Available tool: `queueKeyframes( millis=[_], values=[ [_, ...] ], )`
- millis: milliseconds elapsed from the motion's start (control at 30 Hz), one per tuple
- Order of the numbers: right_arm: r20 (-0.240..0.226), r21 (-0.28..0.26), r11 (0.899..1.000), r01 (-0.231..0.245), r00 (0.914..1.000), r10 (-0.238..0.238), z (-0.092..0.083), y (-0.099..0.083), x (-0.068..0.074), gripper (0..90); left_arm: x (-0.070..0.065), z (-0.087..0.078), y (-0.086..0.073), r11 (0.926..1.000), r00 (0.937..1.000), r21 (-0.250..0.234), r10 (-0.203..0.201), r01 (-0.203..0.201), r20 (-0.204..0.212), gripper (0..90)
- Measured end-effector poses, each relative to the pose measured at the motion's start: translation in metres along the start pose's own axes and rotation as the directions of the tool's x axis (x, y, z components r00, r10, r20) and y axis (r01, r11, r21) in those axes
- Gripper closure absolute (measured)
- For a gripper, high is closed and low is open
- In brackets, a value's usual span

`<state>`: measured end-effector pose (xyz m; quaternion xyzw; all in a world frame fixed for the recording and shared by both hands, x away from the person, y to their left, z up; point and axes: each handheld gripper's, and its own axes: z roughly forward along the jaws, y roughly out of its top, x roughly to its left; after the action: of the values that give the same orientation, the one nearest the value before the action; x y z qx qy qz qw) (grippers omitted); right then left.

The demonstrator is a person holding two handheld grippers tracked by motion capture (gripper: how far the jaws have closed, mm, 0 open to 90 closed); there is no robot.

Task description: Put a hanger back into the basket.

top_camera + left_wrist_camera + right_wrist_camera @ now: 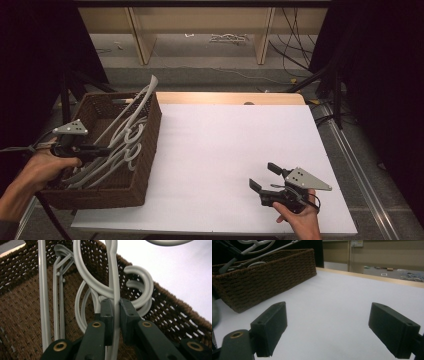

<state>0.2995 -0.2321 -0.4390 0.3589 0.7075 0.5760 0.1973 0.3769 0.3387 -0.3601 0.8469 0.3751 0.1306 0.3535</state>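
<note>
While the left gripper [114, 315] clamps one pale grey plastic hanger [113, 272] inside the brown woven wicker basket [145, 165], neighbouring hooks interlock, so lifting could drag the tangle or tip it. Over the white table [225, 150], the right gripper [334, 327] stands open, empty.

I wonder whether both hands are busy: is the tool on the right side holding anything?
No, the right tool hovers over the bare white table with its jaws wide apart and nothing between them.
</note>
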Motion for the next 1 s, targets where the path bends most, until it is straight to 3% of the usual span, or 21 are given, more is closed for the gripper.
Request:
queueKeyframes(
  millis=[300, 367, 400, 700, 733, 800, 900, 967, 1000],
  values=[
    [0.006, 0.021, 1.000, 0.004, 1.0000, -0.004, 0.000, 0.000, 0.000, 16.2, 0.004, -0.005, -0.011, 0.9998, 0.9998, 0.020, -0.001, 0.001, -0.022, 81.9],
    [0.016, 0.011, 1.000, 0.011, 0.9998, -0.011, 0.000, 0.000, 0.000, 16.2, 0.006, -0.007, -0.013, 0.9987, 0.9999, 0.050, 0.012, -0.012, -0.006, 81.9],
    [0.006, 0.020, 1.000, 0.008, 1.0000, -0.008, 0.000, 0.000, 0.000, 16.2, 0.006, -0.006, -0.014, 0.9990, 1.0000, 0.044, -0.002, 0.003, -0.010, 81.9],
    [0.001, 0.010, 1.000, -0.001, 1.0000, 0.001, 0.001, 0.000, 0.000, 16.2, 0.008, -0.007, -0.025, 0.9966, 1.0000, 0.082, 0.003, -0.003, 0.001, 81.7],
    [0.004, 0.015, 1.000, 0.003, 1.0000, -0.003, 0.000, 0.000, 0.000, 16.2, 0.010, -0.008, -0.025, 0.9940, 0.9998, 0.108, 0.018, -0.018, 0.005, 81.7],
    [0.004, 0.024, 1.000, 0.004, 1.0000, -0.004, 0.000, 0.000, 0.000, 16.2, 0.011, -0.005, -0.029, 0.9943, 0.9998, 0.105, -0.020, 0.021, -0.006, 81.7],
    [0.006, 0.015, 1.000, 0.002, 1.0000, -0.002, 0.000, 0.000, 0.000, 16.2, 0.012, 0.000, -0.032, 0.9922, 0.9997, 0.123, -0.024, 0.022, 0.012, 81.6],
    [0.010, 0.010, 1.000, 0.005, 0.9999, -0.005, 0.000, 0.000, 0.000, 16.2, 0.014, 0.002, -0.033, 0.9882, 0.9997, 0.153, -0.003, -0.001, 0.023, 81.5],
    [0.010, 0.013, 1.000, 0.003, 0.9999, -0.004, 0.000, 0.000, -0.001, 16.2, 0.013, 0.006, -0.034, 0.9898, 0.9993, 0.139, -0.035, 0.032, 0.016, 81.4]
  ],
)
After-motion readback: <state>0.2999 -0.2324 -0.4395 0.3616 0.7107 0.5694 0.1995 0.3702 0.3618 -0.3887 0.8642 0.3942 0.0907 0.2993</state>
